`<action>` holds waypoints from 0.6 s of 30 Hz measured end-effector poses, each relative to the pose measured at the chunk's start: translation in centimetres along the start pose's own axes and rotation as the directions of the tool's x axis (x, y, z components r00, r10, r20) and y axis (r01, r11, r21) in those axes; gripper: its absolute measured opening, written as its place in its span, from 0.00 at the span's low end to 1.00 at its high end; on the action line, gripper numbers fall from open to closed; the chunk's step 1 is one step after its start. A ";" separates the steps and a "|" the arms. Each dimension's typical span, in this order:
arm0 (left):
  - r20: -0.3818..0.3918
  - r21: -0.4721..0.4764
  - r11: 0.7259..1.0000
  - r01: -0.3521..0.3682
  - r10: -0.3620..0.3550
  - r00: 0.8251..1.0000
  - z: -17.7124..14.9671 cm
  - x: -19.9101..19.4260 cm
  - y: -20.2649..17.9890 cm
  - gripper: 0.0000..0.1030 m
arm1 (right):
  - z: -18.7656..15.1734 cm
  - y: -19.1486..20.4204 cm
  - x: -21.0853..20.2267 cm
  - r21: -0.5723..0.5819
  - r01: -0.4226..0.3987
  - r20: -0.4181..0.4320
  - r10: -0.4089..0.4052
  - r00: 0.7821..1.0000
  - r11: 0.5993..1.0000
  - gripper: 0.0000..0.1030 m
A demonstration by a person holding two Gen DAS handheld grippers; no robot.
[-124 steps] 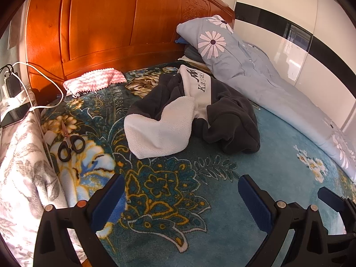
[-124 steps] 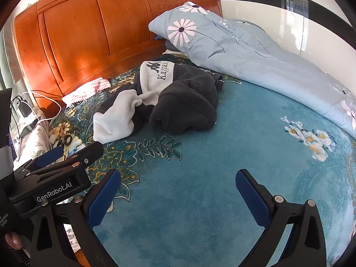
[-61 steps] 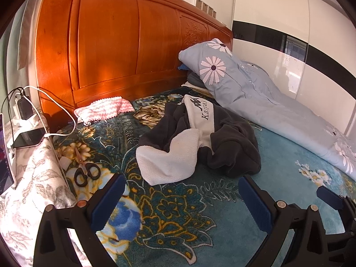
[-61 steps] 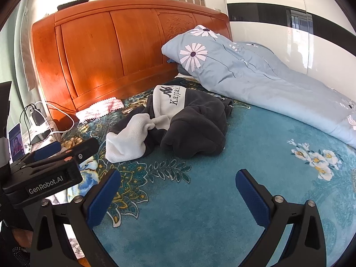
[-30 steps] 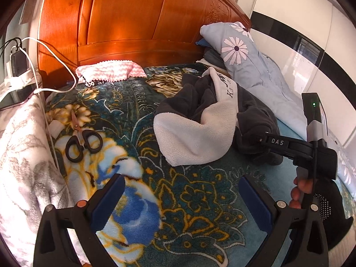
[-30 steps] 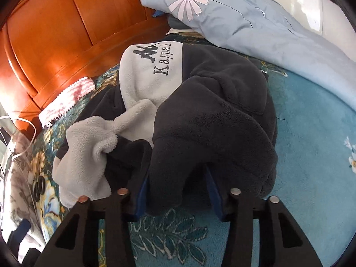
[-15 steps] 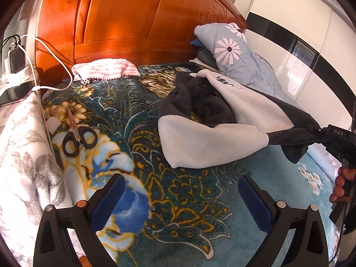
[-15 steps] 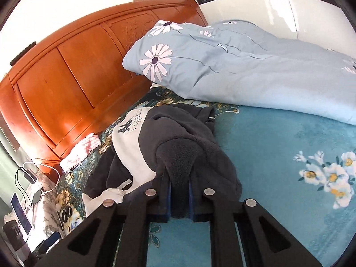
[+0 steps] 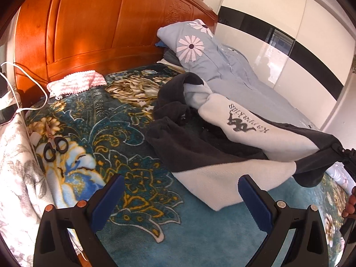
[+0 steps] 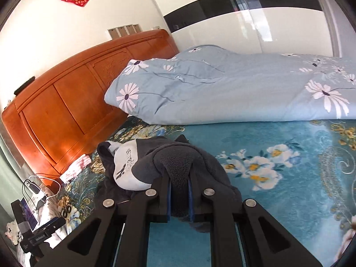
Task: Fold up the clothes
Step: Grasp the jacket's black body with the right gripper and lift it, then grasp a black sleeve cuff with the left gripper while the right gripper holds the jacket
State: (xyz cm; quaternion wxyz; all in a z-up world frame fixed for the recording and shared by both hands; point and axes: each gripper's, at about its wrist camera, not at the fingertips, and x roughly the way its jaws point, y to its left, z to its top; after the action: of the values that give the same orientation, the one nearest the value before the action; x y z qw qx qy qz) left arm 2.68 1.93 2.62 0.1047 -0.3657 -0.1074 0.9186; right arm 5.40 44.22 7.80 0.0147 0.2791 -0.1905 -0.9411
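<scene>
Through my left wrist camera, the left gripper (image 9: 180, 198) gapes wide and empty above the blanket (image 9: 124, 133), the fleece top (image 9: 222, 142) beyond it. Through my right, the right gripper (image 10: 179, 188) pinches a dark fold of that fleece top (image 10: 178, 162), lifted off the blanket (image 10: 289, 166).

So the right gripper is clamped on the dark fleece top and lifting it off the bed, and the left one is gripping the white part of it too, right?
Not quite. The left gripper is open and holds nothing; the left wrist view shows its blue fingers spread apart above the blanket. The rest stands: the right gripper is clamped on the dark fleece top, lifting it.
</scene>
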 end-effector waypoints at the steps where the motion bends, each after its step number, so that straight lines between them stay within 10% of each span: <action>1: 0.000 0.015 1.000 0.011 -0.011 1.000 -0.1 -0.1 -0.9 1.00 | -0.2 -1.1 -1.3 0.014 0.012 0.010 -0.012 1.000 1.000 0.11; 18: -0.126 0.130 0.970 0.204 -0.188 0.974 -3.5 2.4 -15.5 1.00 | -6.7 -16.5 -19.4 0.166 0.268 0.053 -0.280 0.959 0.949 0.11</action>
State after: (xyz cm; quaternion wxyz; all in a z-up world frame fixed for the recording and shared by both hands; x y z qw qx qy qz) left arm 5.13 17.77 2.84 0.2266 -0.3961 -0.0712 0.8870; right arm 26.66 59.76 6.68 -0.1452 0.2671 -0.2239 -0.9260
